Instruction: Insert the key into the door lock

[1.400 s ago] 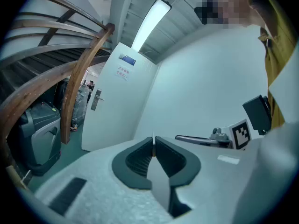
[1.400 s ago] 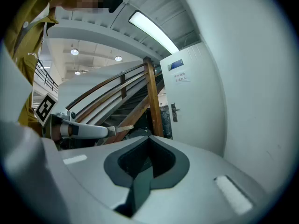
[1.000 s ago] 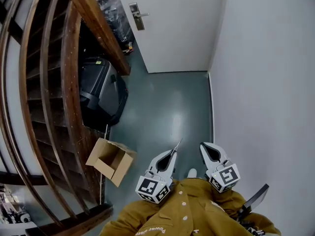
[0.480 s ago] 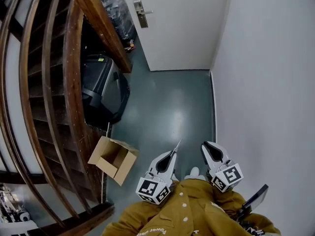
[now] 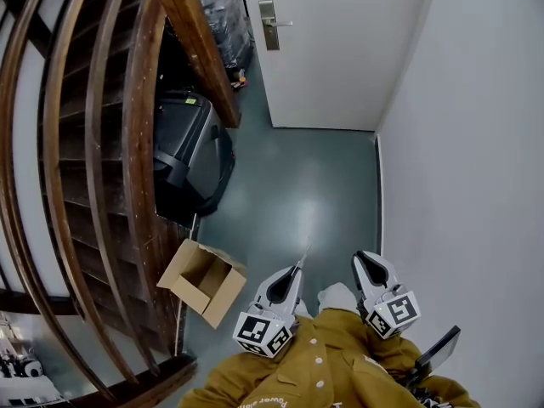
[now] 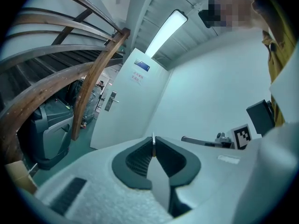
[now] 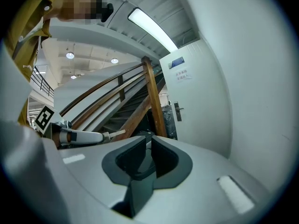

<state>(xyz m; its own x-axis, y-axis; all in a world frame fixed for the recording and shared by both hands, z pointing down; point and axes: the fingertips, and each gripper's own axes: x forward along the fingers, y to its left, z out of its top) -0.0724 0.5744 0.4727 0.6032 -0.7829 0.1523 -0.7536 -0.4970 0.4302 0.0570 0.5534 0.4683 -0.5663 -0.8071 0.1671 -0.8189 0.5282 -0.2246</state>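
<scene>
Near the body, left gripper (image 5: 298,270) clamps thin silver metal key (image 5: 304,254); right gripper (image 5: 366,259) jaws sit together. White door (image 5: 340,49) with steel lock plate (image 5: 269,14) stands far off.

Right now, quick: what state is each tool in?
Left tool: closed on the key.
Right tool: closed, holding nothing.

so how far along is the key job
Done: the key is pinched in the left gripper, blade pointing ahead. In hand: the approach; the door lock is far across the floor. Left: reach the door, line up, insert. Right gripper is shut, empty.
</scene>
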